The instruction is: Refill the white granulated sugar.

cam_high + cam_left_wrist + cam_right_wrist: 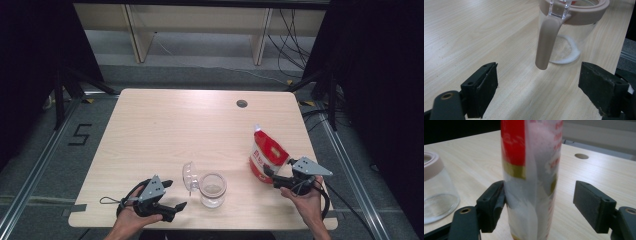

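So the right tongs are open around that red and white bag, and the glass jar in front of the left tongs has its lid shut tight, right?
Not quite. The jar is open: the high view shows its clear lid flipped up beside the mouth. The right tongs are indeed open around the bag.

Light: even, overhead, bright table (165, 130) | surround: dark | shadows: soft | blur: near pouch (531, 182), jaws soft

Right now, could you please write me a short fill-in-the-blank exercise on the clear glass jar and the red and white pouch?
1. The clear glass jar stands with its hinged lid ____.
2. The red and white pouch stands upright between the jaws of the ____ gripper.
3. The left gripper has its jaws ____, holding nothing.
4. The round hole lies near the table's ____ edge.

Missing words: open; right; open; far
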`<action>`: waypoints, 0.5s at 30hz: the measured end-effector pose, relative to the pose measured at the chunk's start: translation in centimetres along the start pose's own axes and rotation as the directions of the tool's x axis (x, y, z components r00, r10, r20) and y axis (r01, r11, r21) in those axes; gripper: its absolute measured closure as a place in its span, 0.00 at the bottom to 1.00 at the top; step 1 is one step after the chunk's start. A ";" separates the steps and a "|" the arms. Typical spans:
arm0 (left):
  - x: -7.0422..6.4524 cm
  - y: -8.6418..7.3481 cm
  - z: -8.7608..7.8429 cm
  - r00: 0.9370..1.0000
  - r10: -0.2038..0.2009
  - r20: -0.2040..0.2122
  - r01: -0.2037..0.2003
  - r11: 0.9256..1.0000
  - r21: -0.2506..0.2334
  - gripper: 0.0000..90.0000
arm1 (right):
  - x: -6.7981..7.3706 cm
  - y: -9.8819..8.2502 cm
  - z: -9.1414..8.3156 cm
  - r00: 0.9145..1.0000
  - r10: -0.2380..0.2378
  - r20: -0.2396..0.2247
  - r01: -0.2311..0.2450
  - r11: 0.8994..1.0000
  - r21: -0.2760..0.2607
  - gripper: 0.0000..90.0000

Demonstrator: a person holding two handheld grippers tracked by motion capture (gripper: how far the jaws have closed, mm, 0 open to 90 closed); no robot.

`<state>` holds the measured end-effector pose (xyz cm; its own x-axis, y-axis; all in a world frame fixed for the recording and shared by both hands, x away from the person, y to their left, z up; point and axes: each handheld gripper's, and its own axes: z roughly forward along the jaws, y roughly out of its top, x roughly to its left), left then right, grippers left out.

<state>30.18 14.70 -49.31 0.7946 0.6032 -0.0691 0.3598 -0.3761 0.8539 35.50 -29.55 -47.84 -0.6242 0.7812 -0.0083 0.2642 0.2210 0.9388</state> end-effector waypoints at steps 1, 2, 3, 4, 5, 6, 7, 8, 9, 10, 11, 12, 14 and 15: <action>0.0 0.0 0.1 1.000 0.000 -0.001 0.000 1.000 -0.005 0.17 | 0.1 0.0 0.2 1.000 0.007 0.004 -0.007 1.000 -0.015 0.29; 0.0 0.0 0.0 1.000 0.000 -0.002 0.000 1.000 -0.003 0.17 | 0.3 -0.1 0.1 1.000 0.018 0.015 -0.018 1.000 -0.022 0.29; 0.0 0.0 0.1 1.000 -0.001 -0.002 0.001 1.000 -0.005 0.17 | 0.3 -0.3 0.3 0.999 0.030 0.019 -0.029 0.999 -0.046 0.29; 0.0 0.0 0.0 1.000 -0.001 -0.003 0.001 1.000 -0.004 0.17 | 0.4 -0.4 0.4 0.999 0.052 0.012 -0.051 0.998 -0.048 0.28; 0.0 0.0 0.1 1.000 -0.001 -0.002 0.001 1.000 -0.004 0.17 | 0.2 -0.6 0.5 0.998 0.053 0.016 -0.052 0.997 -0.049 0.27; 0.0 0.0 0.1 1.000 -0.001 -0.002 0.001 1.000 -0.004 0.17 | 0.3 -0.6 0.6 0.998 0.059 0.012 -0.058 0.997 -0.049 0.26; 0.0 -0.1 0.1 1.000 -0.002 0.003 0.002 1.000 -0.004 0.17 | 0.4 -0.6 0.6 0.998 0.048 0.030 -0.046 0.997 -0.054 0.24; 0.0 0.0 0.1 1.000 0.004 0.002 -0.004 1.000 0.003 0.17 | 0.4 -0.6 0.7 0.998 0.046 0.036 -0.044 0.998 -0.050 0.24; 0.0 0.0 0.1 1.000 0.000 0.003 0.000 1.000 -0.002 0.17 | 0.6 -0.6 0.7 0.997 0.059 0.040 -0.057 0.997 -0.052 0.24; 0.0 0.0 0.1 1.000 -0.002 0.003 0.002 1.000 -0.002 0.17 | 0.7 -0.6 0.7 0.998 0.050 0.032 -0.048 0.997 -0.053 0.24; 0.0 0.0 0.1 1.000 0.000 0.003 0.000 1.000 -0.002 0.17 | 0.9 -0.7 0.9 0.999 0.040 0.028 -0.038 0.998 -0.056 0.24; 0.2 0.0 0.0 1.000 0.026 -0.007 -0.026 0.999 0.024 0.17 | 1.0 -0.7 0.9 0.999 0.031 0.038 -0.029 0.998 -0.050 0.24; 0.1 0.0 0.1 1.000 0.030 0.000 -0.030 1.000 0.009 0.17 | 1.4 -0.8 0.9 0.998 0.057 0.039 -0.055 0.997 -0.045 0.24; 0.2 0.0 0.0 0.999 0.034 0.002 -0.034 0.999 0.014 0.17 | 1.5 -0.8 1.1 0.998 0.049 0.049 -0.047 0.998 -0.046 0.24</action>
<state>30.34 14.76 -49.31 0.8074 0.5886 -0.0406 0.3389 -0.4064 0.8485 35.14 -27.94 -48.95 -0.5739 0.8187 0.0213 0.2591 0.1569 0.9530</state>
